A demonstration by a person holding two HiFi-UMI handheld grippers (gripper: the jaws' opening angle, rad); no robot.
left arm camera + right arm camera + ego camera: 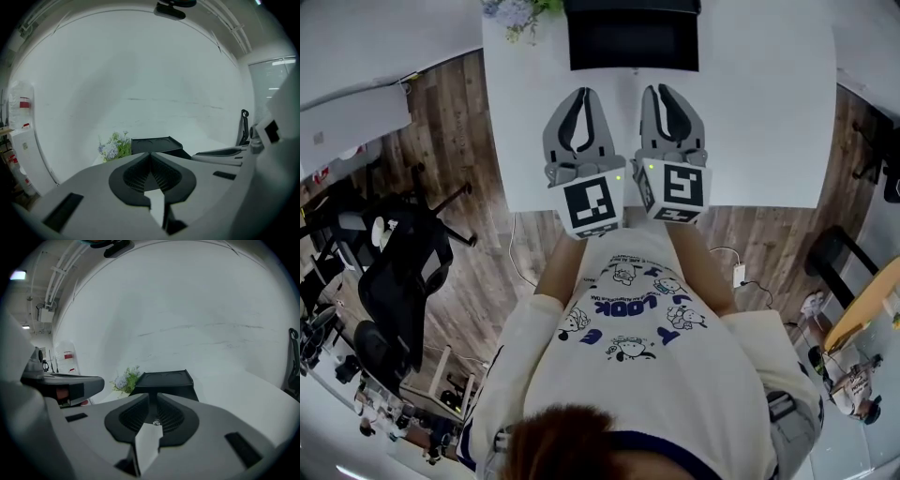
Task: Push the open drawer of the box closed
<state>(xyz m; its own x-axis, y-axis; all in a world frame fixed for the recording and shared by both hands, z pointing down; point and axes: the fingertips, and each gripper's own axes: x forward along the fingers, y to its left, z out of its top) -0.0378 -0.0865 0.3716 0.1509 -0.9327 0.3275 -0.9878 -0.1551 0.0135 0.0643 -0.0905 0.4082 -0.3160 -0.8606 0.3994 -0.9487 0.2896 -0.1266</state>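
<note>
A black box stands at the far edge of the white table, its open drawer pulled out toward me. The left gripper view shows the box ahead, and so does the right gripper view, with the box straight beyond the jaws. My left gripper and right gripper hover side by side over the table's near half, a short way from the drawer front and touching nothing. On both, the jaws are shut with nothing between them. In their own views, the left gripper and right gripper point at the box.
A small bunch of flowers stands left of the box, also seen as flowers and flowers in the gripper views. Black office chairs stand on the wooden floor to my left.
</note>
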